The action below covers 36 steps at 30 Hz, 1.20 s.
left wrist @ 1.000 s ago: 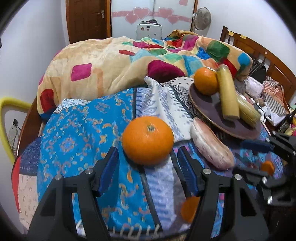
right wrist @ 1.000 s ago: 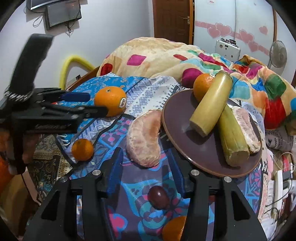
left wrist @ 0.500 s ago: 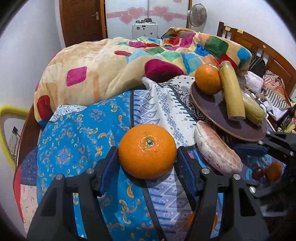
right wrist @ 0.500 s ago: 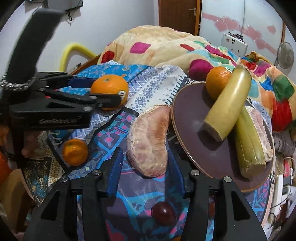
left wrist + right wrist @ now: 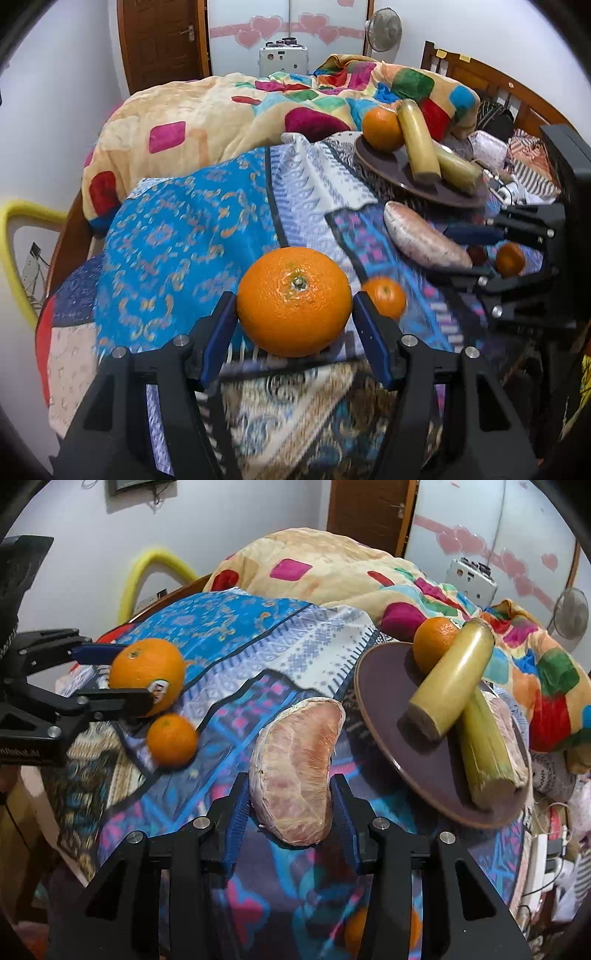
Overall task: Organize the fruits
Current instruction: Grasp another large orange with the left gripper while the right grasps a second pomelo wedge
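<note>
Left wrist view: left gripper [image 5: 294,325], blue pads closed against both flanks of large orange [image 5: 294,301], which sits low centre, at or just above patterned cloth [image 5: 177,236]; contact with the cloth cannot be told through motion blur. Brown plate [image 5: 388,162] at 1 o'clock, bearing second orange [image 5: 382,123] and two yellow-green stalks [image 5: 419,147]. Small mandarin [image 5: 384,297] just beside the right pad, at 3 o'clock.

Right wrist view: right gripper [image 5: 291,812], pads pressed to peeled pomelo segment [image 5: 295,771], held on edge at centre; plate rim at 2 o'clock, near.

Handling note: raise both fruits clear of the cloth before travelling toward the plate; keep the squeeze on the soft segment light to avoid tearing; set down in the bare area, clear of the stalks.

View differences: right view alone shows a sticker on the large orange and a second pomelo piece behind the stalks; left view alone shows a dark grape-like fruit [image 5: 476,254] under the right gripper.
</note>
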Available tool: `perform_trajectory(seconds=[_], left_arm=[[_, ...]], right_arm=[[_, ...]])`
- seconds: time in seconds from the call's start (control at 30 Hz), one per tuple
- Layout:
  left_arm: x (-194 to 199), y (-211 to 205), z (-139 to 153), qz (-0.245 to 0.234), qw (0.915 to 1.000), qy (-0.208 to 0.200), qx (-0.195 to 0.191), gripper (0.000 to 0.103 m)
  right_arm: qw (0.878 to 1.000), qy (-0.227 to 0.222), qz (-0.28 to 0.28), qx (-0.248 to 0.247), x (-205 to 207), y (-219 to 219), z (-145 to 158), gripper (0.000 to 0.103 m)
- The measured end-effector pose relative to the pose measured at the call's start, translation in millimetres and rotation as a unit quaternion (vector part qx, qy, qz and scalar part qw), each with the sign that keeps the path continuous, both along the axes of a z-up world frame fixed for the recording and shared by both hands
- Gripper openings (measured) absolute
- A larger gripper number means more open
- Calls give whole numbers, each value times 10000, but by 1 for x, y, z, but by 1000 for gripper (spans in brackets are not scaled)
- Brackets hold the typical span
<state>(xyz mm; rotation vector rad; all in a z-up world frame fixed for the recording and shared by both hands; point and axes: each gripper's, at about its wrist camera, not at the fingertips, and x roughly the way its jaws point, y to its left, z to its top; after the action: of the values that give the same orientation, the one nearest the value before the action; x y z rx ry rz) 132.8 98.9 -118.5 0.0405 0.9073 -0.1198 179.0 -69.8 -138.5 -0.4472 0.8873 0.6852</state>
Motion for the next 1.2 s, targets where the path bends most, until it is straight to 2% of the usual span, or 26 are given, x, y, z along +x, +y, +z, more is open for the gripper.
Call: perform_trajectory(seconds=[0.27, 0.53, 0.7, 0.73, 0.97, 1.2], left_arm=[[2, -10, -6, 11, 9995, -73, 305, 66], [15, -3, -11, 58, 10000, -54, -13, 72], [21, 2, -12, 150, 9996, -87, -218, 72], [21, 2, -12, 147, 9995, -99, -249, 67], [15, -2, -4, 311, 9992, -152, -224, 65], [3, -16, 31, 268, 9979, -515, -279, 65]], right_arm=[[9998, 82, -183, 94, 14, 8, -2, 41], [9992, 148, -230, 275, 26, 14, -7, 43], [9993, 21, -166, 348, 19, 13, -4, 40], [9992, 3, -154, 381, 17, 12, -3, 40], [9979, -196, -198, 577, 3, -7, 18, 40], [9936, -538, -522, 842, -5, -47, 52, 40]])
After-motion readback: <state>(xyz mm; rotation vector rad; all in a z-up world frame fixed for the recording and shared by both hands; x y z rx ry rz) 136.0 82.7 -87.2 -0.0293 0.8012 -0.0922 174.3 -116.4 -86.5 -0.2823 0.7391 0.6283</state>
